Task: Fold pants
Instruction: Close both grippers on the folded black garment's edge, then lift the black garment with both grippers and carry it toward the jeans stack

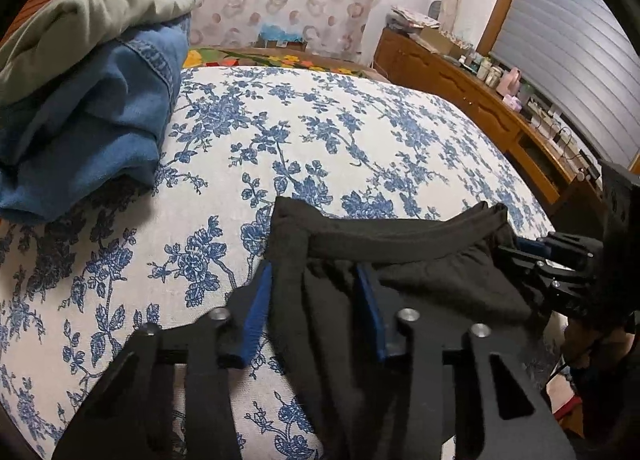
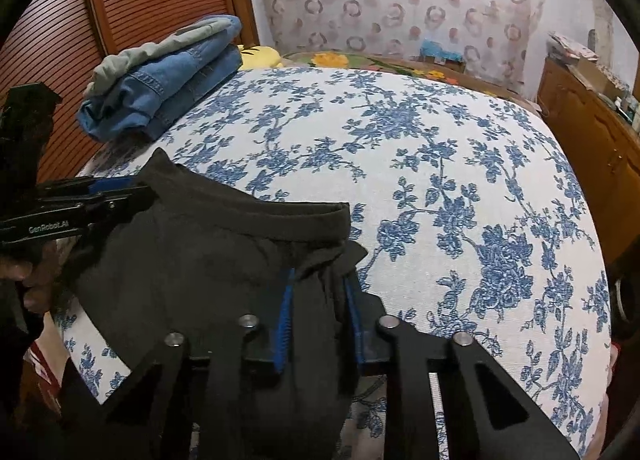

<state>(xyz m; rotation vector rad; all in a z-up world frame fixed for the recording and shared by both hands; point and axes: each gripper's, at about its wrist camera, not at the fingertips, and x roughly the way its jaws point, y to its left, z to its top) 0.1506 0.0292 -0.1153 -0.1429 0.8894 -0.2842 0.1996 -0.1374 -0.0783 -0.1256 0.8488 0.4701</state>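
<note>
The bed (image 2: 460, 147) carries everything, its blue-flowered cover stretching away from the person. Far along the bed on its left side sits a stack (image 1: 92, 107) of folded clothes, denim under a grey-green piece. The pants (image 1: 400, 260), black, lie at the near edge of the bed, with the waistband (image 1: 400, 238) turned toward the middle of the bed and the rest hanging off the near edge out of view.

The waistband runs crosswise, from the left gripper (image 1: 316, 308) to the right gripper (image 2: 320, 316), so that line is the short axis; the long axis, waist to hems, seems to run from the band back toward the person and down off the bed. The legs themselves are hidden.

The left gripper has its jaws partly closed on a bunch of black cloth just below the band's left end. The right gripper's jaws stand narrower, pinching a gather of cloth below the band's right end. Both grips look firm, with cloth between the blue pads (image 2: 285, 324).

The step in hand seems to be lifting and spreading the pants by the waist. To do it well, both hands should rise together and draw apart until the band is taut and level, then carry the pants toward the bed's middle so the legs trail out straight. Uneven pull would twist the seams.
</note>
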